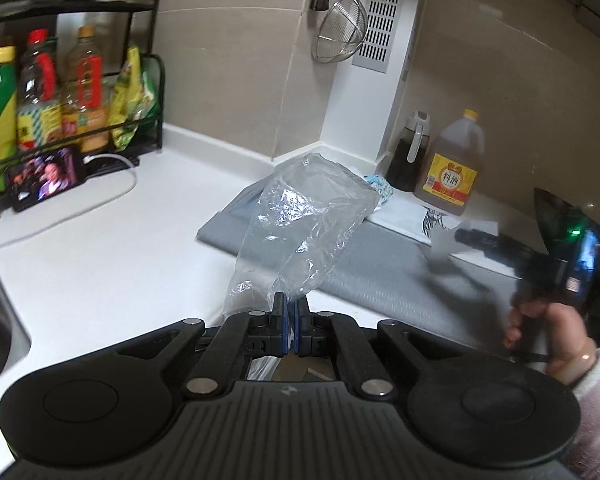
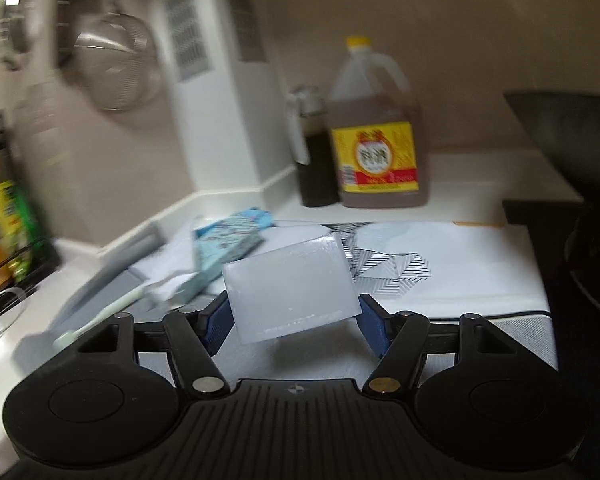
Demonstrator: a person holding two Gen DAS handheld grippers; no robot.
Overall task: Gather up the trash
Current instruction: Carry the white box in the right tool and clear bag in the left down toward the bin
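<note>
Kitchen table, trash in both grippers.
Left gripper clenched on a clear plastic bag; right gripper grasping a translucent tray between its pads.

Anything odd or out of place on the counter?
Yes: a blue printed wrapper and a pale green toothbrush lie askew on the grey mat, a strange find on a kitchen counter. Nothing spilled or broken shows.

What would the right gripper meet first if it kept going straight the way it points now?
Probably the patterned white mat on the counter, just past the translucent packet held in the right gripper; depth is unclear in the blur.
</note>
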